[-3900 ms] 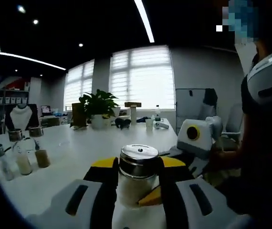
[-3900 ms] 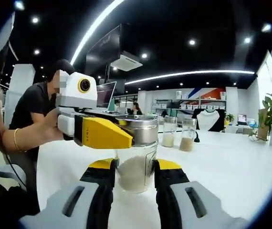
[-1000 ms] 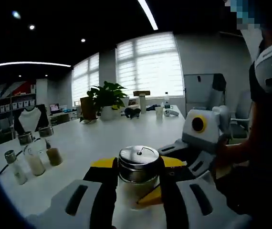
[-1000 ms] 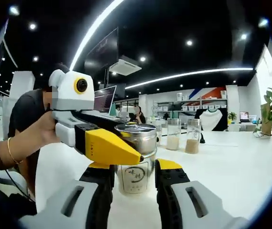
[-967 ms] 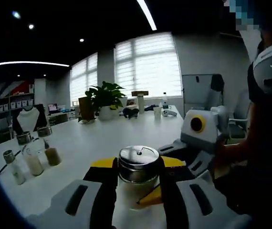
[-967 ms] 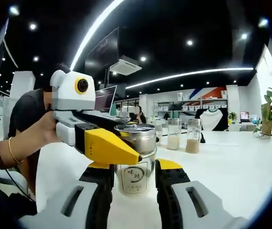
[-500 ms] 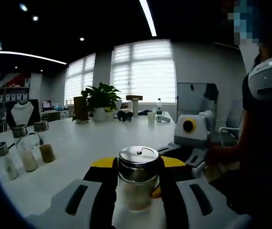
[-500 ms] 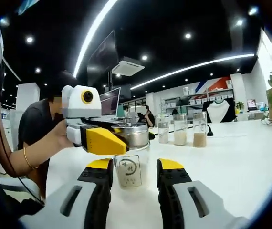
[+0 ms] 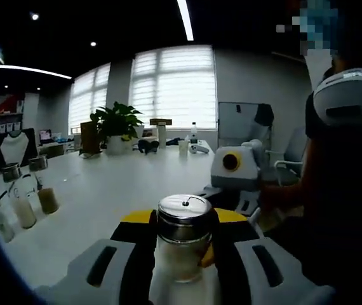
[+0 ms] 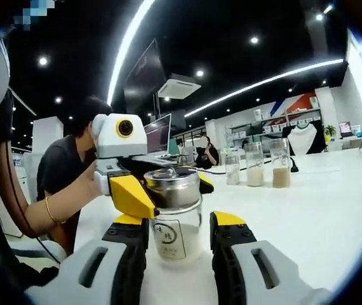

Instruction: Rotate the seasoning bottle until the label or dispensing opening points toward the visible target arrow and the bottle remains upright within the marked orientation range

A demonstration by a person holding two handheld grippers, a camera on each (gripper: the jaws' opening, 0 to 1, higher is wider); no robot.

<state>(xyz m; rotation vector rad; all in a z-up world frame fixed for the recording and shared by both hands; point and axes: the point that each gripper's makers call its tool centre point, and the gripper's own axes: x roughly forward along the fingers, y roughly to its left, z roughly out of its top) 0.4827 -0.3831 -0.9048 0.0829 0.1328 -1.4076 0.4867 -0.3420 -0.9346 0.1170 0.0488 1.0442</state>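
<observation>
In the left gripper view we see the seasoning bottle standing upright on the white table, close to its near edge, between the 2 yellow-tipped jaws of the left gripper. Those jaws press against the steel lid and glass, so we read them as clamped on the bottle. In the right gripper view the same bottle stands between the jaws of the right gripper, with gaps showing on both sides of the glass, so that gripper is parted and not touching. The left gripper comes in from the left there, its yellow jaws pinching the bottle just under the lid.

Against the frames from 3.9 s ago, the round printed label now faces the right gripper's camera, where plain glass showed then. Against 0.5 s ago, the label sits a little left of centre on the glass and the bottle's tilt has not changed.

In the left gripper view, the right gripper's white housing sits beyond the bottle, farther from it than 1 s ago. Along the table's left edge stand several small jars; a potted plant stands at the far edge by the windows. In the right gripper view, 3 tall jars stand on the far right part of the table.
</observation>
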